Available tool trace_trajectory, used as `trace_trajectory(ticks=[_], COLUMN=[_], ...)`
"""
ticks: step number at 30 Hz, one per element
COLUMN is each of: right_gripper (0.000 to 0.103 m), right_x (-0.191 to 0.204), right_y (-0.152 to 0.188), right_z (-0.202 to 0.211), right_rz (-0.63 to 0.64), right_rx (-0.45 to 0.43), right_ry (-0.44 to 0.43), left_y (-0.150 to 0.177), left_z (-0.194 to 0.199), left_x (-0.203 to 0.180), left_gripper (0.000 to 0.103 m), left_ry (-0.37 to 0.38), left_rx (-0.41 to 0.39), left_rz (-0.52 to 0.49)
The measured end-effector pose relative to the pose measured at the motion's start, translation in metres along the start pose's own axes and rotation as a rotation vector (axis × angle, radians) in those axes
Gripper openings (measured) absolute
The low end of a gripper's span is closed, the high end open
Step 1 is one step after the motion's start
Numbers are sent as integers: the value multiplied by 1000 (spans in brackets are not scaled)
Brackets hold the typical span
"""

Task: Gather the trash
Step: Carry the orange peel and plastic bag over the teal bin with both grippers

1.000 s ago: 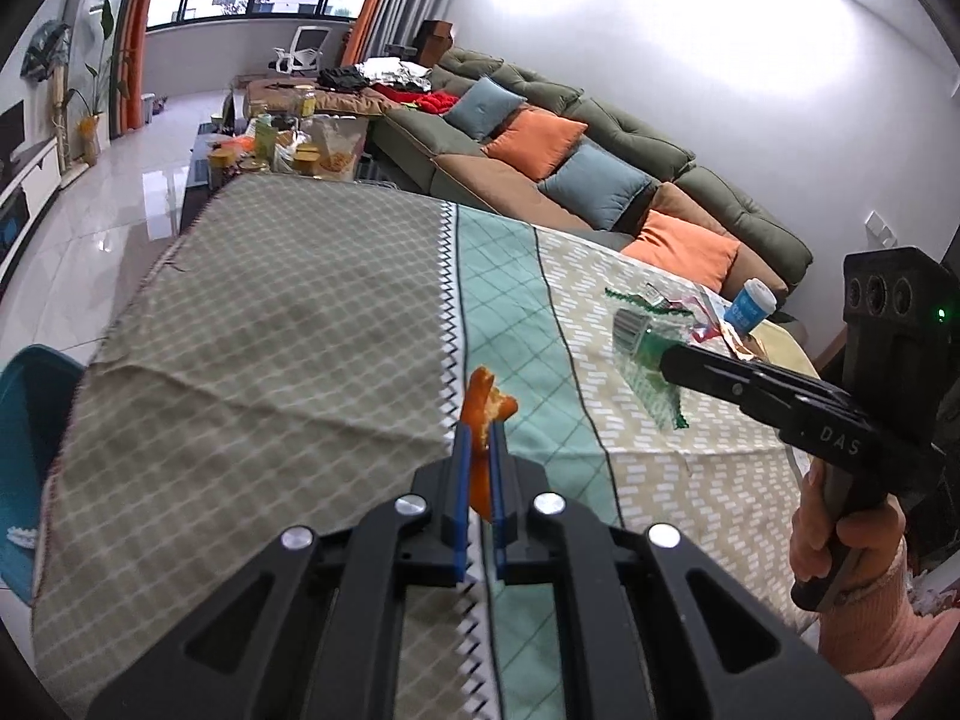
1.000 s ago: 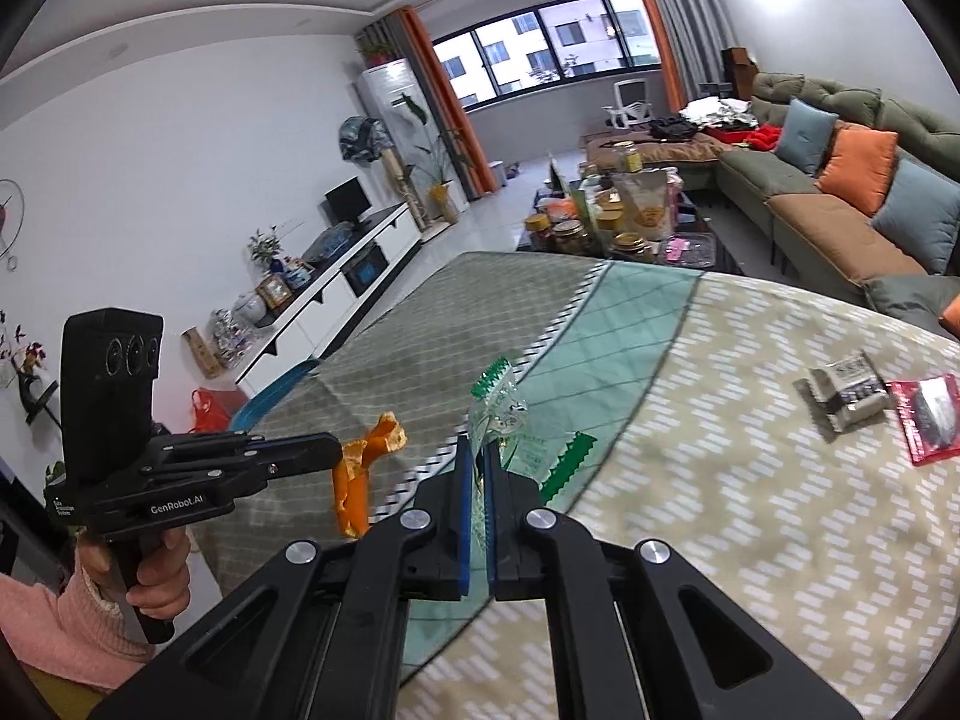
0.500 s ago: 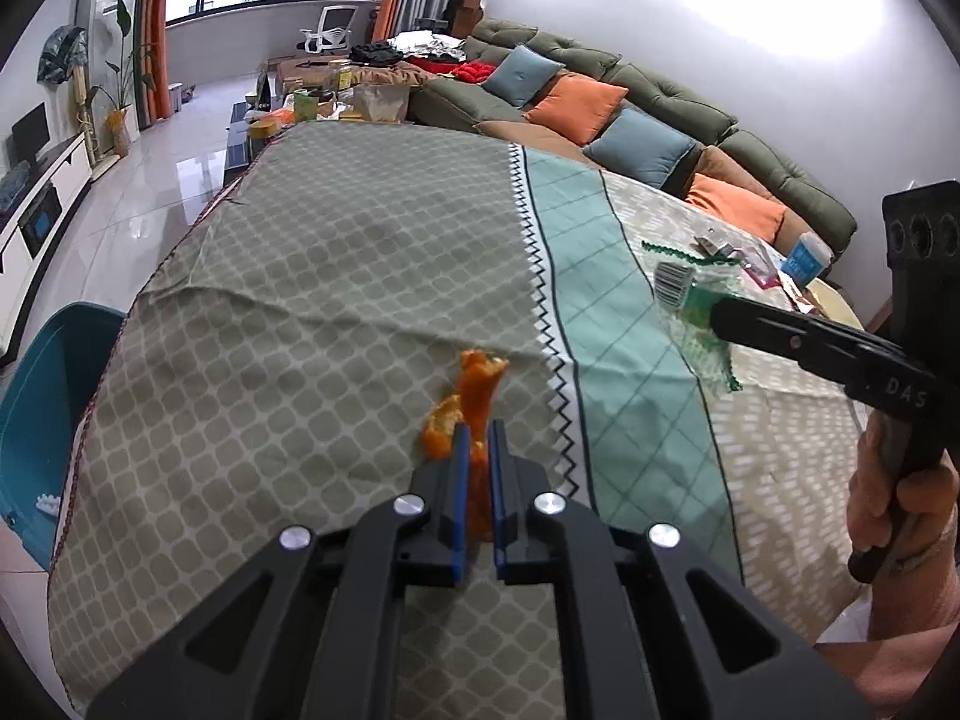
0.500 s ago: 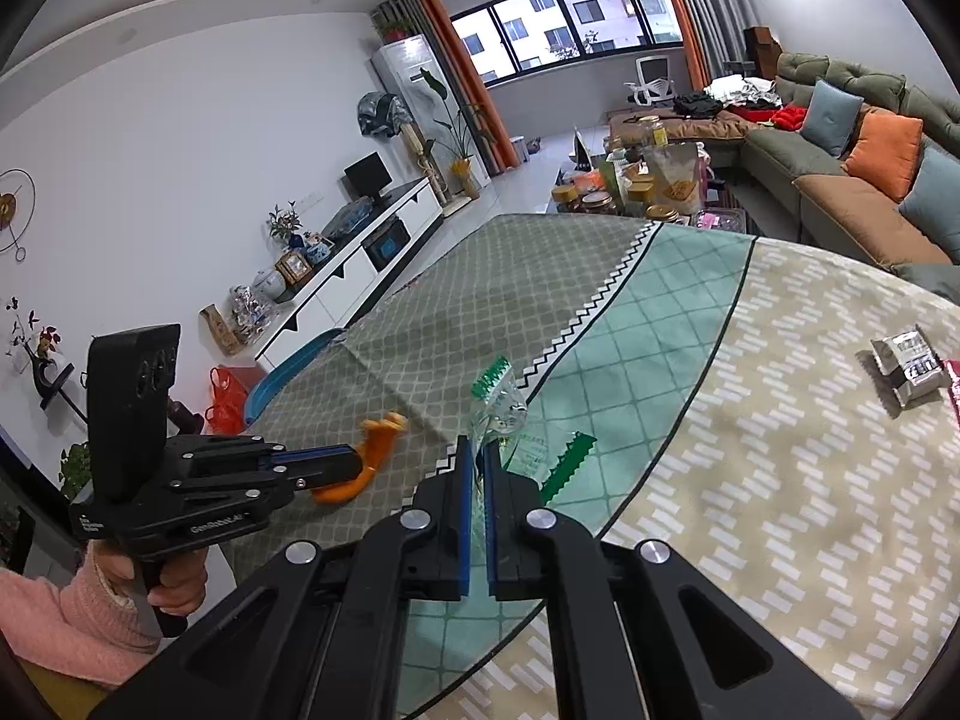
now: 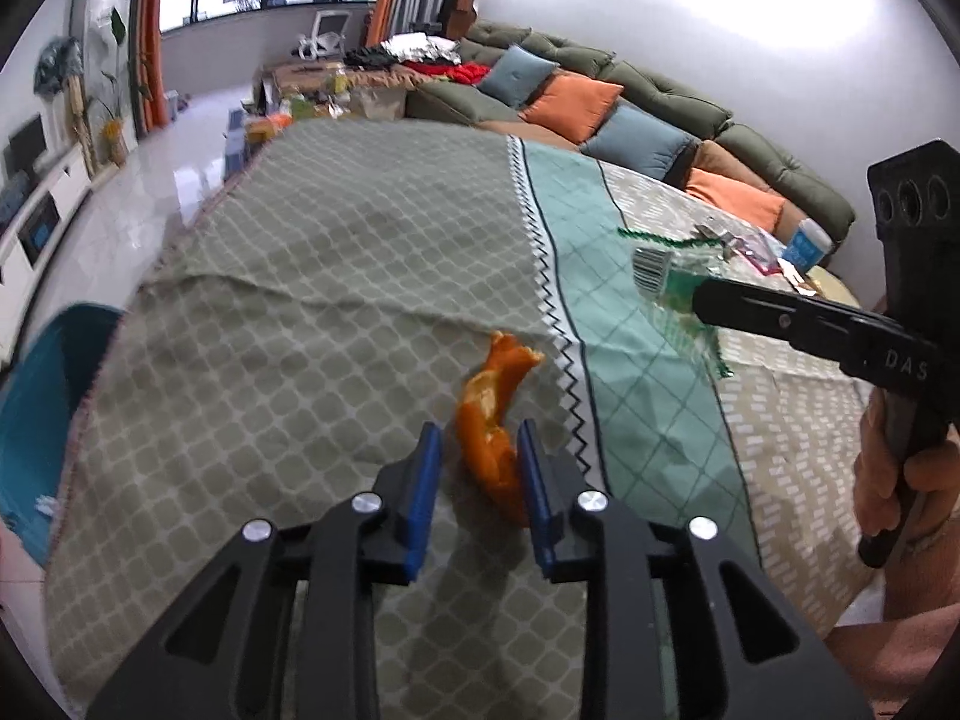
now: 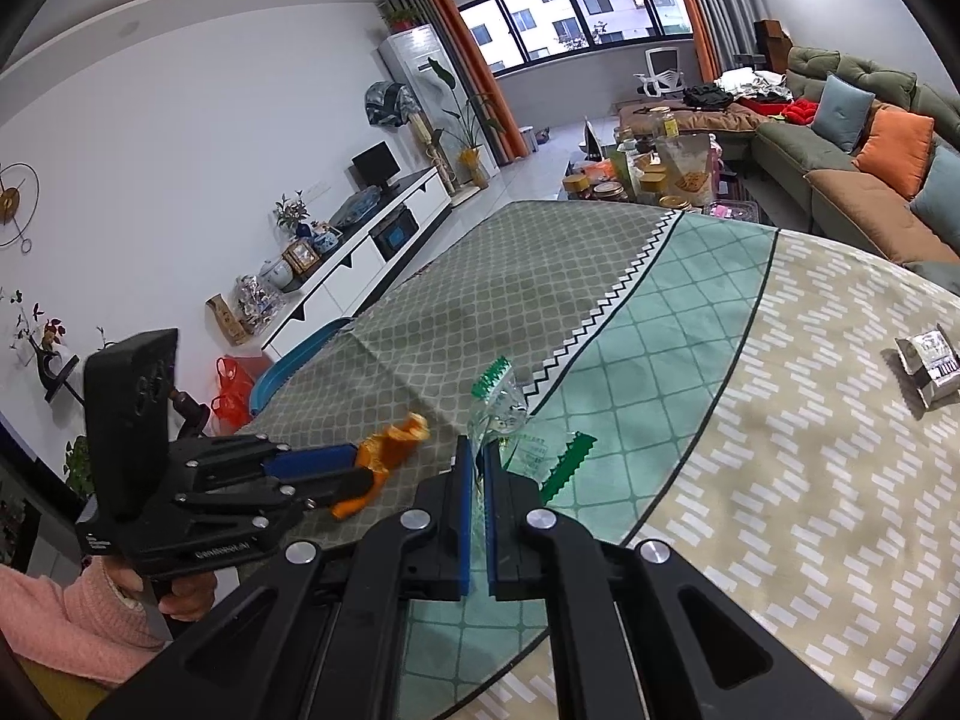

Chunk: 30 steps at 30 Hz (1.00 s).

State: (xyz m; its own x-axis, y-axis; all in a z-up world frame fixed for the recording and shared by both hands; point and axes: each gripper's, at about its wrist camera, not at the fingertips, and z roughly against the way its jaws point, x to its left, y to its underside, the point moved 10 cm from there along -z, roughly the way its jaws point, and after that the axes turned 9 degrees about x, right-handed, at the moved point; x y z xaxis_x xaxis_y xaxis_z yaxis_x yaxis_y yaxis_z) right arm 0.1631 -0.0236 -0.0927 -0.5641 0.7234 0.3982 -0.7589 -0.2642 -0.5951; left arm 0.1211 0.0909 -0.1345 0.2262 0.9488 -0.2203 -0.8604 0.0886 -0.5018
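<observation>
Patterned cloth is covering the table, where the left gripper, jaws opening, is letting the orange peel between them settle, likely gathering trash; the right gripper is pinching a clear green-edged wrapper above it.

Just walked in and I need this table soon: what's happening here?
A person is clearing trash with a handheld gripper in each hand. The left gripper is opening around an orange peel over the tablecloth, while the right gripper is shut on a clear plastic wrapper. More wrappers lie farther along the table.
</observation>
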Motion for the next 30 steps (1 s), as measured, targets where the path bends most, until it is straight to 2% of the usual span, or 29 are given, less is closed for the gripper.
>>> trace_trajectory(ticks=[2,4,14,30], right_gripper=[4,4,4,4], right_x=[2,6,32,93], right_y=[-1,-2,-12,-30], right_z=[-2,-4,-12,-40], right_rz=[4,8,60,165], right_rx=[3,6,14,35], right_ry=[0,-5,-38,-128], left_y=[0,-1,2,-1], left_z=[-1,0,23,78], left_x=[-1,0,10,58], left_gripper=[16,14,13,13], left_ry=[14,18,10,-74], left_rx=[2,1,-47,-133], left_rz=[2,9,27,107])
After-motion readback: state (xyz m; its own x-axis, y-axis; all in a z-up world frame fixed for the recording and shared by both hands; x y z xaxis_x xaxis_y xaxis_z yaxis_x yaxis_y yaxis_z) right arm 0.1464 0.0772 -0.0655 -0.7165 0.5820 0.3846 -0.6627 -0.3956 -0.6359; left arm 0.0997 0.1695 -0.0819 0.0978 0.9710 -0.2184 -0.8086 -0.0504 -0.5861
